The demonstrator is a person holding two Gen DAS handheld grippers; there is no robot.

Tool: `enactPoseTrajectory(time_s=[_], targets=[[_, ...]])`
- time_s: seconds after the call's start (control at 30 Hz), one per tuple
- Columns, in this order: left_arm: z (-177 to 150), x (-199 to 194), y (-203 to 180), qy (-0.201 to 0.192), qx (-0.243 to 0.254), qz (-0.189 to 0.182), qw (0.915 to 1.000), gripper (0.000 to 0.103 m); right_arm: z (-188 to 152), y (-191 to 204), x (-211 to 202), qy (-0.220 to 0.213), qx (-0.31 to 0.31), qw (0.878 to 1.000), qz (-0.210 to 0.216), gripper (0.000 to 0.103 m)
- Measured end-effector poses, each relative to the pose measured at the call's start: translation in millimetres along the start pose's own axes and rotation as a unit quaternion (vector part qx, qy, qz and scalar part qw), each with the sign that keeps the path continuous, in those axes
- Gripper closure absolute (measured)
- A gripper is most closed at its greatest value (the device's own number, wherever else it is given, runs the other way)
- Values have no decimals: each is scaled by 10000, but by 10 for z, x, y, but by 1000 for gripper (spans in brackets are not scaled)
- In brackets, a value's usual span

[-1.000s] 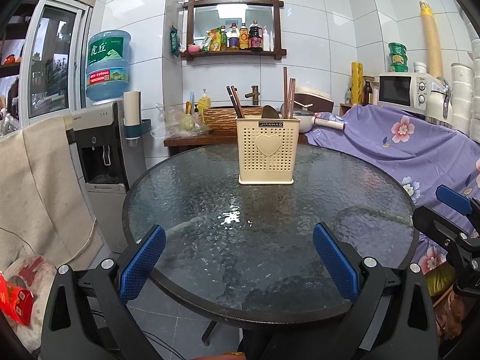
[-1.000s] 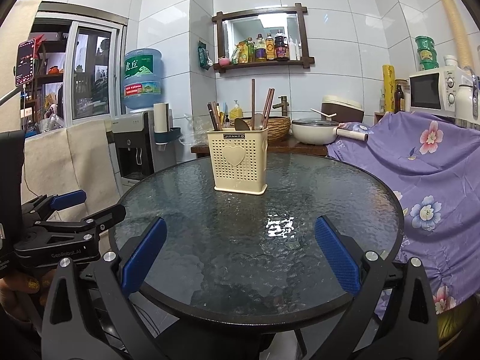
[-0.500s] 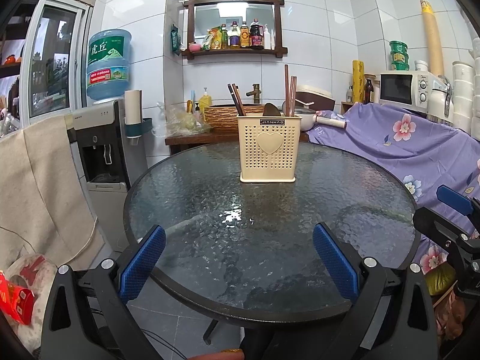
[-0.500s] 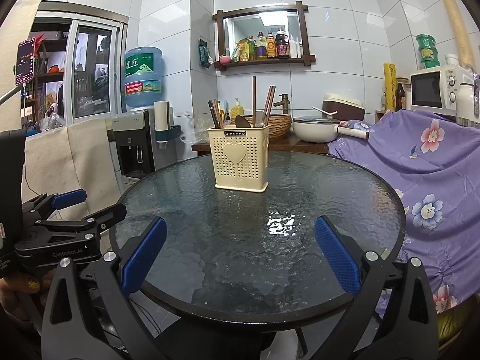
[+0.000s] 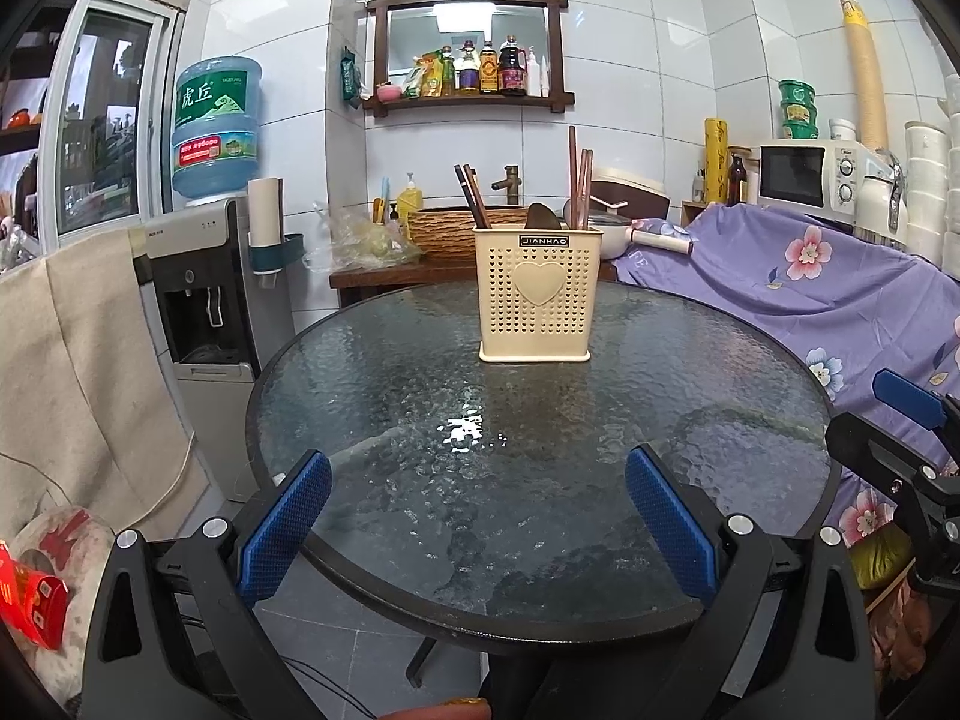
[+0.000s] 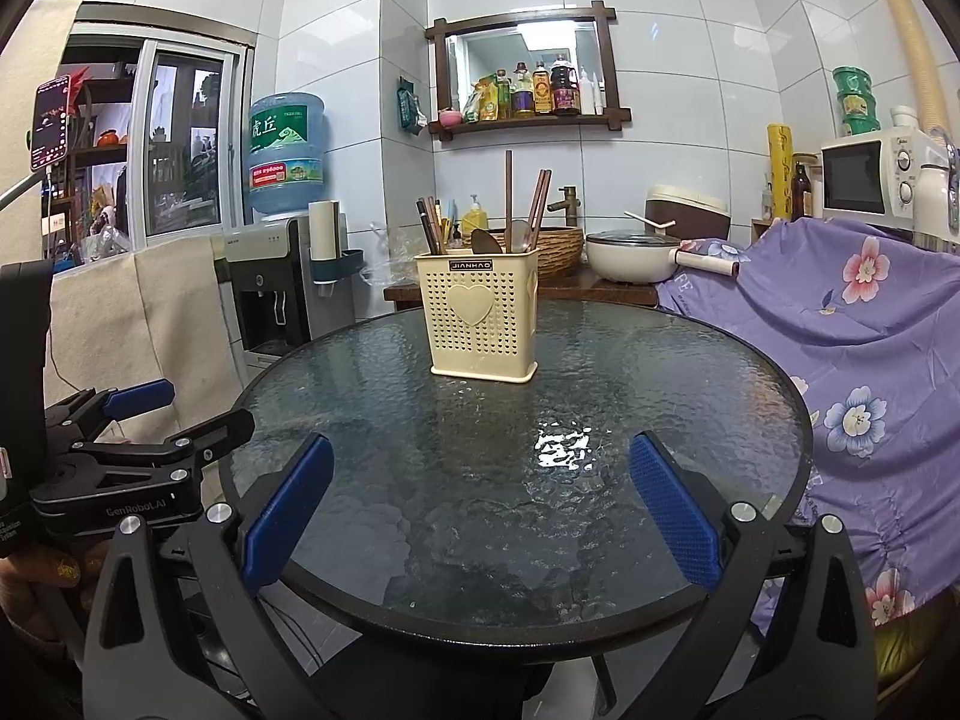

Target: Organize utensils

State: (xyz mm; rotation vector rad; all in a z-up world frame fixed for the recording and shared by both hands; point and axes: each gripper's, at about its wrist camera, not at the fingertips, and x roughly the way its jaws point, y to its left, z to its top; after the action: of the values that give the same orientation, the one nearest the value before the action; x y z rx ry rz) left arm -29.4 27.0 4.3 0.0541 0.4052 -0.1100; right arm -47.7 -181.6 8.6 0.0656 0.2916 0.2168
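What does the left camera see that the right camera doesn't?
Only the left view shows the red packet on the floor and the right gripper at its edge. Only the right view shows the phone on a stand, the left gripper and a hand holding it. Both show the round glass table, the cream utensil holder with chopsticks, and the water jug.

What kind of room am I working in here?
Most likely a small home kitchen or dining corner: tiled walls, a microwave, a shelf of sauce bottles, a water dispenser, and a utensil holder on a round glass table.
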Motion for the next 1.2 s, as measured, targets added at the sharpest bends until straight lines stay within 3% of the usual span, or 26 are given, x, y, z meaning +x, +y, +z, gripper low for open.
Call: enactPoseTrajectory(time_s=[1.2], targets=[[-19,8,0,36,-8,59,10000,6,-24,7,20,54,-23,10000,26,6]])
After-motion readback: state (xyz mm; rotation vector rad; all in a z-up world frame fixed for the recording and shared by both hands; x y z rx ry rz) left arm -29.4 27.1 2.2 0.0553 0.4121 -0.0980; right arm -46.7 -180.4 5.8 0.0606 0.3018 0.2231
